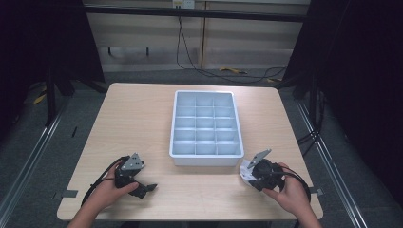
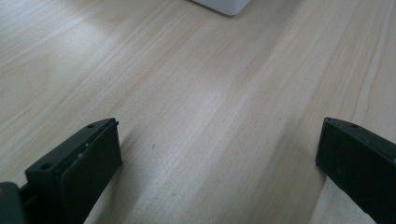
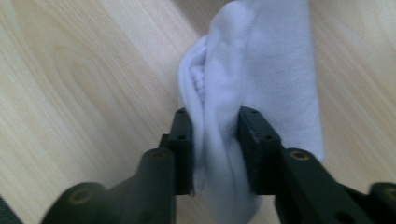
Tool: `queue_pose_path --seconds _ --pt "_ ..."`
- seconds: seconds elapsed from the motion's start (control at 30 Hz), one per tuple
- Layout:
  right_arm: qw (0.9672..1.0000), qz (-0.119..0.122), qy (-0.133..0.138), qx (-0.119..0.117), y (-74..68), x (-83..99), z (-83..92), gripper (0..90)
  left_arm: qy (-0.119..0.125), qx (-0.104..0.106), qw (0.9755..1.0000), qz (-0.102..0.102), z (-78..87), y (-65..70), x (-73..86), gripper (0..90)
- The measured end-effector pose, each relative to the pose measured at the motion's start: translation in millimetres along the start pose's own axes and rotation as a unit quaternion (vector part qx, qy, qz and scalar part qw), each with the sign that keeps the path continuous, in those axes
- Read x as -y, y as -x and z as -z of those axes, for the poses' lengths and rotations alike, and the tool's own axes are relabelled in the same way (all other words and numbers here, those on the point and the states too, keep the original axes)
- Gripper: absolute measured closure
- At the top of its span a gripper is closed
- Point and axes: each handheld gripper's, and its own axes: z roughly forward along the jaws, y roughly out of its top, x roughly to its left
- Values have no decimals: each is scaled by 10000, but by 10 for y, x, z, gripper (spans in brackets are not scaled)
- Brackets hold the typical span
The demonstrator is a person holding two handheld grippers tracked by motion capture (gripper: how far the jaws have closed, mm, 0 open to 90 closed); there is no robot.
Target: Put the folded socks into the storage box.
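Right gripper view: right gripper (image 3: 215,126) jaws pinch soft white knit cloth (image 3: 261,70) over pale woodgrain; left gripper (image 2: 219,158) jaws wide apart

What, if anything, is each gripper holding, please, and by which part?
The right gripper pinches a white cloth at its bunched near end. The left gripper is open, holding nothing.
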Motion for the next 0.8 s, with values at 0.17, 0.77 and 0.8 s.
queue_pose_path --seconds 0.17,0.77,0.8 --pt "9976 -535 57 -446 77 11 23 747 14 13 10000 -3 -3 -1 -1 0" --pt "9936 -792 199 -776 211 -86 312 759 12 20 10000 -5 -4 -2 -2 0" --pt "9922 -863 286 -858 242 -96 354 759 13 20 10000 -6 -4 -3 -2 0"
